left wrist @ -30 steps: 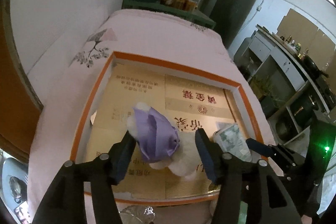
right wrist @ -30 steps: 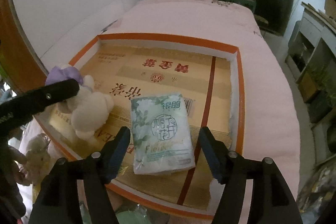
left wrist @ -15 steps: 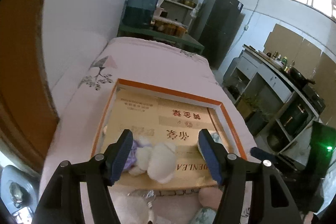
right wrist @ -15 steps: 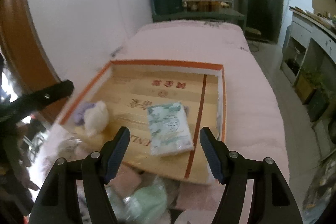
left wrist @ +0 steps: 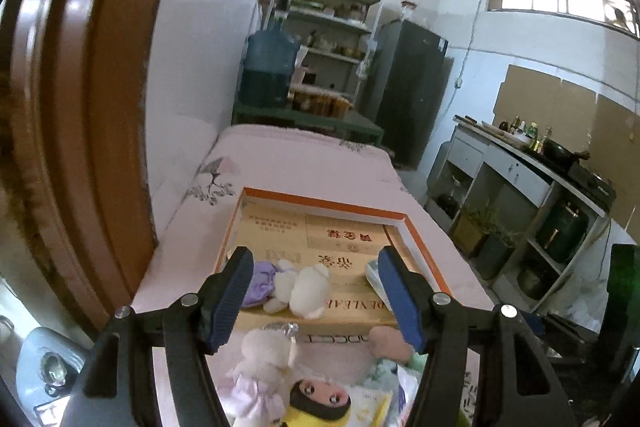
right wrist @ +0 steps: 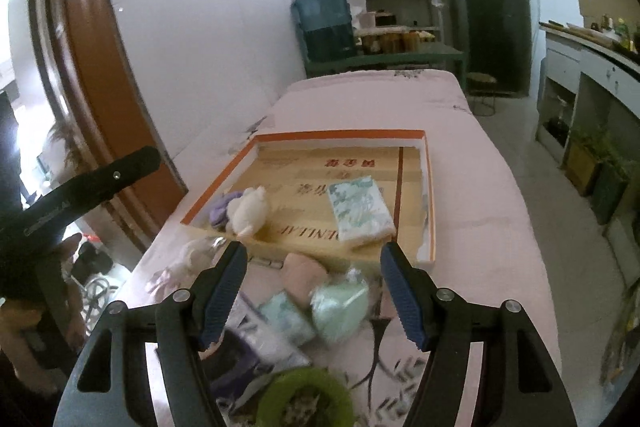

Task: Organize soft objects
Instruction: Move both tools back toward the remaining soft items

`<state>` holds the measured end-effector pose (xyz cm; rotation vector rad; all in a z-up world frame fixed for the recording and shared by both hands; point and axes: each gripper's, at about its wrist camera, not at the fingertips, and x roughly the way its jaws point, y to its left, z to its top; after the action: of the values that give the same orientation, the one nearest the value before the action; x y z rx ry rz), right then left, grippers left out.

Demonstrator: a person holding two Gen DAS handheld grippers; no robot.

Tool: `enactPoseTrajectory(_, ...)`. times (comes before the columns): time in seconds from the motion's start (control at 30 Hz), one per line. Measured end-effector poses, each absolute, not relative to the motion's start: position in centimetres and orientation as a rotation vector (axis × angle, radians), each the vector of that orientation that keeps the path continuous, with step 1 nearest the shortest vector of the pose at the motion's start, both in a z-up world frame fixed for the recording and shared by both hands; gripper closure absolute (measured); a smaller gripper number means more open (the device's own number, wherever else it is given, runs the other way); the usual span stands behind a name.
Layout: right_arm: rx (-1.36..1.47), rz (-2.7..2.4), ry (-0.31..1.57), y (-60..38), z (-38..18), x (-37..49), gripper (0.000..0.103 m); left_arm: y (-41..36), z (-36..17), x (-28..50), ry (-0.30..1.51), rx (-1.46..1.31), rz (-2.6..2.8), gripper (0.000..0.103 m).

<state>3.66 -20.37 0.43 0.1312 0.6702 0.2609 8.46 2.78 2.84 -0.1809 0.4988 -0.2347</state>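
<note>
A shallow cardboard box with an orange rim lies on the pink bed. Inside it lie a white plush with purple cloth on the left and a green-white tissue pack on the right. My left gripper hovers open, back from the box's near edge, with nothing between its fingers. My right gripper is also open and holds nothing. Below them, in front of the box, lie a plush in a pale dress, a yellow doll, a pink soft piece and a mint bundle.
A brown door frame and a white wall run along the left of the bed. A blue water bottle, shelves and a dark fridge stand beyond it. A counter lines the right. A green ring lies nearest me.
Both grippers have drawn back and risen from the box. The plush and the tissue pack stay lying in it. The pile of soft things in front of the box has come into view.
</note>
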Motion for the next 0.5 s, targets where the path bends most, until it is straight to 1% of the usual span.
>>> enactPoseTrajectory(0.3,0.092,0.28,0.64,-19.1,-0.3,-0.9,0.032,3.0,2.6,2.9,0.446,-0.17,-0.215,0.038)
enactPoseTrajectory(0.5,0.106,0.275,0.645,-19.5,-0.7,-2.4,0.032,3.4,1.8,1.7,0.499,-0.205,-0.242,0.038)
